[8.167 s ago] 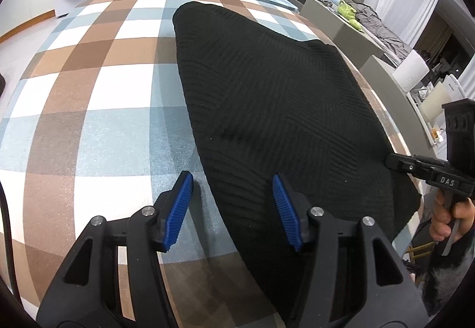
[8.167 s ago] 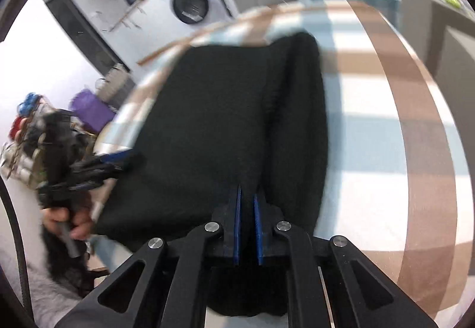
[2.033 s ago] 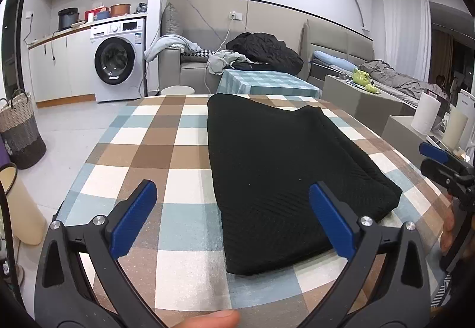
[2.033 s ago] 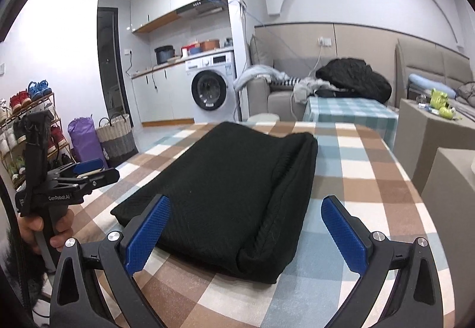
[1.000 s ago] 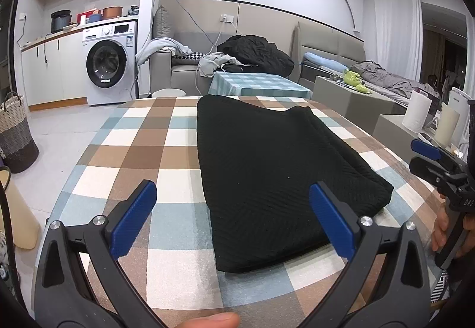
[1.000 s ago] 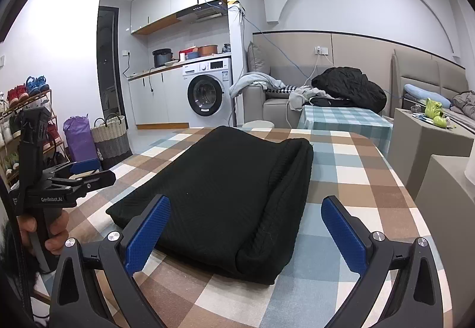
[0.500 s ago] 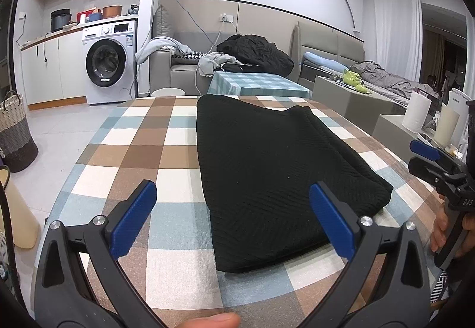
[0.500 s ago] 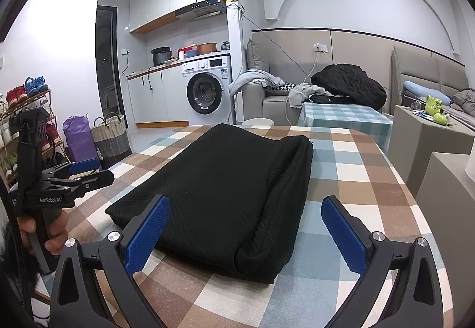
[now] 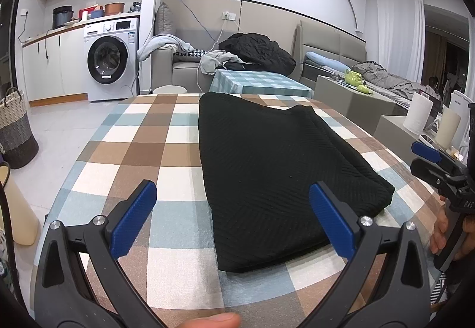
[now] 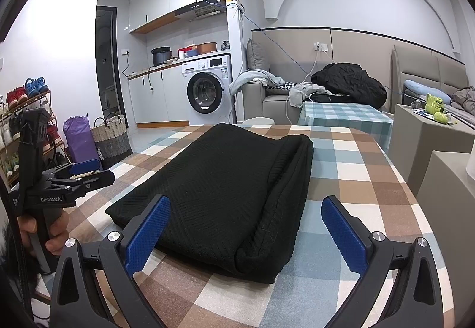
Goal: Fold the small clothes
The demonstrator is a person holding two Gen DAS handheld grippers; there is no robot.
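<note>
One checked cloth in brown, blue and white covers the desk (image 9: 166,149), and beyond it the room holds a white washing machine (image 9: 111,60) under a counter, a grey sofa (image 10: 267,102) piled with clothes, a smaller table with a blue checked cover (image 10: 344,115), a woven basket (image 10: 111,138) on the floor and a shoe rack (image 10: 26,108) by the wall. Compared with eight seconds ago, both tools have drawn back from the cloth: then the right hand-held gripper (image 10: 246,233) was clenched on the garment's edge and the left hand-held gripper (image 9: 234,218) hung low over it with its pads closer together, while now each stands released with its blue pads spread wide and nothing between them. Over the last half second almost nothing has shifted. The folded black knit garment (image 9: 273,164) lies flat on the desk as a long rectangle, its near end just ahead of both tools, touching neither. In the left wrist view it sits towards the right pad; in the right wrist view its thick folded edge runs down the middle.
</note>
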